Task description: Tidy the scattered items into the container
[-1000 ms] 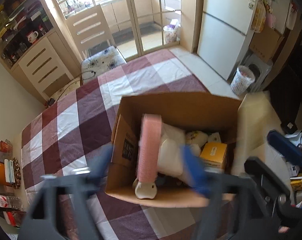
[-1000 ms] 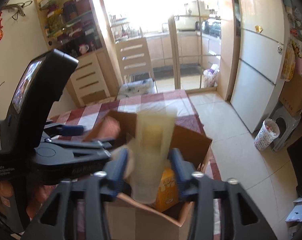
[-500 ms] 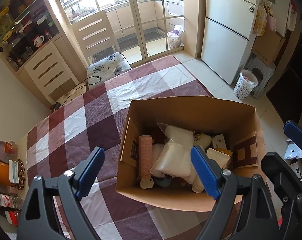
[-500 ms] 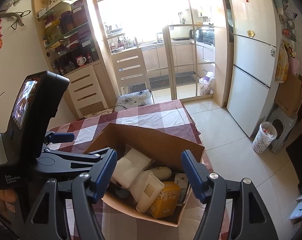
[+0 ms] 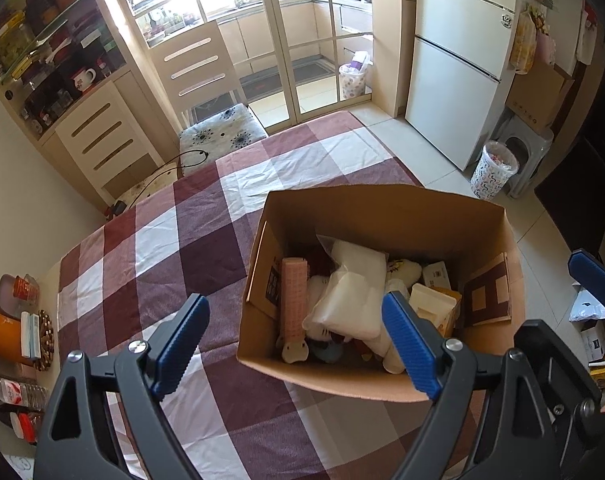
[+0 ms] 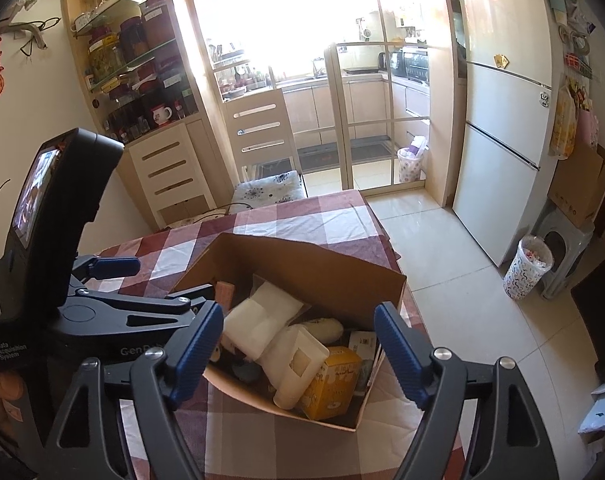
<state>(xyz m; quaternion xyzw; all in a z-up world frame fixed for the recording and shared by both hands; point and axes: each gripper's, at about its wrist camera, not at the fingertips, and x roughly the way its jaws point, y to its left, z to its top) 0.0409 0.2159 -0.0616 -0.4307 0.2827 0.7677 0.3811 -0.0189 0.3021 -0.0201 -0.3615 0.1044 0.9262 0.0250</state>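
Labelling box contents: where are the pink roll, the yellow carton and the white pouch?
pink roll [image 5: 294, 296], left wrist view, its long side.
yellow carton [image 6: 334, 384], right wrist view, front face.
white pouch [image 5: 352, 294], left wrist view, its middle.

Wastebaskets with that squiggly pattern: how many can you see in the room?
2. One wastebasket stands on the tiled floor beside the fridge; the other wastebasket sits behind the glass doors in the kitchen. Others may be hidden.
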